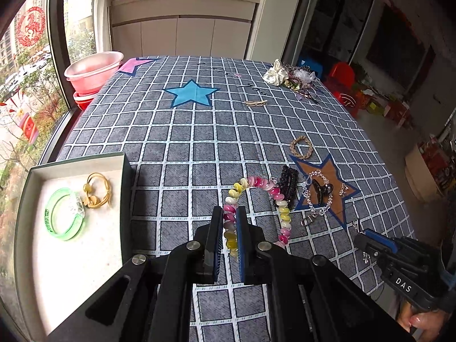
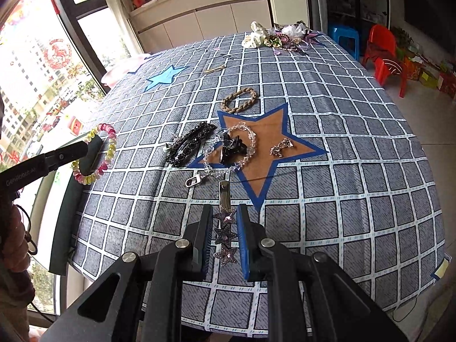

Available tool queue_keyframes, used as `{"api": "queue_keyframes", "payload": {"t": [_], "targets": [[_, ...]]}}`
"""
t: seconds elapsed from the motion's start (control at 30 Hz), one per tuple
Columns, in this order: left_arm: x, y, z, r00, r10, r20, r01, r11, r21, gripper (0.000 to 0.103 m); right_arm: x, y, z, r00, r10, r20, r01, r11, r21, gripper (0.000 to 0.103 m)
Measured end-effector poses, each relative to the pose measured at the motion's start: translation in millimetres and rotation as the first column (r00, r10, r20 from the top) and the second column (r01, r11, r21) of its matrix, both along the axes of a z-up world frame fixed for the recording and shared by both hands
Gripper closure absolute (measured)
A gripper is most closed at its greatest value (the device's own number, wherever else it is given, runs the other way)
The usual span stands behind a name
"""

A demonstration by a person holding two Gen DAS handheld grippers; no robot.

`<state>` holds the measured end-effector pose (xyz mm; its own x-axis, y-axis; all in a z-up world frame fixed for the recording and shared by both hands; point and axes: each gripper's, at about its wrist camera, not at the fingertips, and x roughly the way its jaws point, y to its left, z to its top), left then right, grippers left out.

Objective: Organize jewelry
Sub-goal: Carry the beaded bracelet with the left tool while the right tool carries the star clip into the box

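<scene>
My left gripper [image 1: 229,211] is shut on a pink-and-yellow spiral bracelet [image 1: 256,183], held above the checked cloth just right of the open box [image 1: 125,188]. The box holds a green bangle [image 1: 64,213] and a gold hair tie [image 1: 97,192]. In the right wrist view the same bracelet [image 2: 109,148] hangs from the left gripper [image 2: 88,145] over the box's edge [image 2: 64,222]. My right gripper [image 2: 225,208] is shut on a purple star hair clip [image 2: 225,235], whose metal end sticks out forward. The right gripper [image 1: 362,233] shows at the lower right of the left wrist view.
On the brown star lie a clear bead chain [image 2: 242,142], a black claw clip [image 2: 232,146] and a small sparkly piece [image 2: 280,146]. A black glitter clip [image 2: 191,144] and a braided band [image 2: 239,101] lie beside it. Scrunchies [image 2: 273,35] are piled at the far edge. A pink basin [image 1: 94,69] stands far left.
</scene>
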<state>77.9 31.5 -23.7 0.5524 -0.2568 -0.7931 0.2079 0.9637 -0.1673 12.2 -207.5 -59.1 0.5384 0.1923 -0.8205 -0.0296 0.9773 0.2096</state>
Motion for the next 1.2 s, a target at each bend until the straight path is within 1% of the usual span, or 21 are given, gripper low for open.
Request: {"api": "queue_keyframes", "payload": {"t": [0.17, 0.33, 0.67, 0.8, 1.0, 1.2], "targets": [[-13, 23, 1, 0.999, 0.041, 0.009, -0.041, 0.999, -0.01, 0.086, 0, 18, 6, 0.999, 0.035, 0.008, -0.035, 0.999, 0.002, 0.085], [-24, 46, 5, 0.995, 0.089, 0.038, -0.089, 0.996, -0.009, 0.086, 4, 42, 12, 0.997, 0.081, 0.017, -0.081, 0.997, 0.002, 0.085], [-39, 105, 2, 0.978, 0.199, 0.056, -0.198, 0.98, -0.033, 0.086, 18, 110, 24, 0.975, 0.221, 0.025, -0.221, 0.975, -0.007, 0.085], [-45, 130, -5, 0.967, 0.249, 0.049, -0.248, 0.968, -0.035, 0.086, 26, 143, 28, 0.957, 0.289, 0.029, -0.289, 0.957, -0.014, 0.085], [-49, 164, -19, 0.948, 0.318, 0.023, -0.317, 0.948, -0.015, 0.086, 40, 197, 31, 0.915, 0.402, 0.03, -0.401, 0.916, -0.021, 0.085], [-45, 186, -36, 0.934, 0.357, -0.017, -0.357, 0.934, 0.011, 0.086, 54, 247, 26, 0.873, 0.488, 0.008, -0.488, 0.873, -0.006, 0.085]]}}
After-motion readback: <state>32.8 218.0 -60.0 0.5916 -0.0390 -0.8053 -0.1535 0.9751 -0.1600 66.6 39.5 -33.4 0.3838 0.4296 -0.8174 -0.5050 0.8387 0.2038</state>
